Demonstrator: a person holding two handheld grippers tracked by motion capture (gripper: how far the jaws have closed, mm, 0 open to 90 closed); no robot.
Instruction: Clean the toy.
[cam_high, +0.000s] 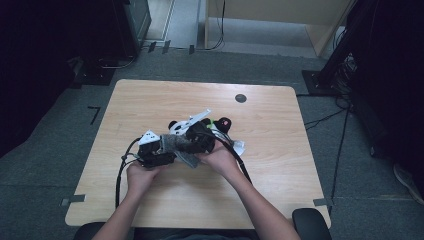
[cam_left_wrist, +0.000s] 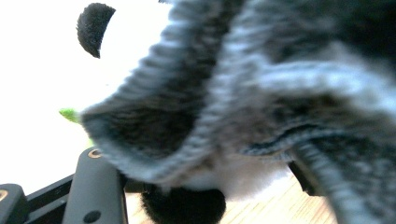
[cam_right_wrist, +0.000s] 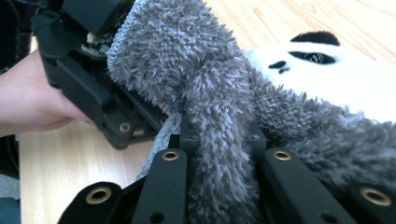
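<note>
A grey fuzzy sock (cam_right_wrist: 187, 60) is stretched between my two grippers, draped over the body of a panda plush (cam_right_wrist: 327, 74). My right gripper (cam_right_wrist: 224, 158) is shut on a fold of the sock. My left gripper (cam_left_wrist: 201, 182) grips the sock's ribbed cuff (cam_left_wrist: 154, 116), with a bit of the plush's white and black fur between its jaws. From above, the left gripper (cam_high: 167, 147) and right gripper (cam_high: 185, 149) meet at the table's middle. The panda's head (cam_high: 177, 126) lies just beyond them.
A green and black item (cam_high: 220, 122) and a white scrap (cam_high: 239, 147) lie right of the plush. A dark round cap (cam_high: 240, 98) sits in the wooden table (cam_high: 150, 100) near its far edge. Cables trail from both grippers toward the front.
</note>
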